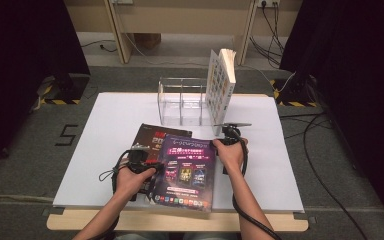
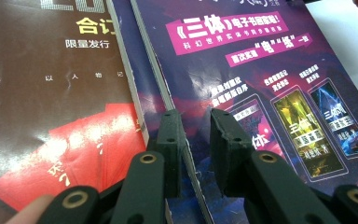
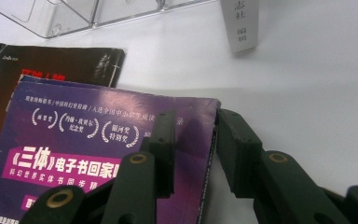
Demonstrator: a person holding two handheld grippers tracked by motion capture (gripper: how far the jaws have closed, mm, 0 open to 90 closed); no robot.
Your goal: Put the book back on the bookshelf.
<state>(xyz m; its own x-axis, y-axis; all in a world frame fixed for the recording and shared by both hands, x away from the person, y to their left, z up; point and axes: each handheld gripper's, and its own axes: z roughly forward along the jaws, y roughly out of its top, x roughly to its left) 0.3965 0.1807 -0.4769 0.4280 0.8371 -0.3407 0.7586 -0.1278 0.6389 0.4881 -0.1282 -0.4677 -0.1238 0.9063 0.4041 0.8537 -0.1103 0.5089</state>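
Your left gripper sits at the left edge of the purple magazine, which lies near the worktop's front edge, overlapping a dark red magazine beneath it. In the left gripper view, that gripper's jaws straddle the purple magazine's edge with a narrow gap between them, the dark red magazine beside them. Your right gripper meets the purple magazine's far right corner; in the right gripper view its jaws are parted astride that corner, not clamped. Toward the worktop's back edge, a clear acrylic rack stands with a white book upright at its right end.
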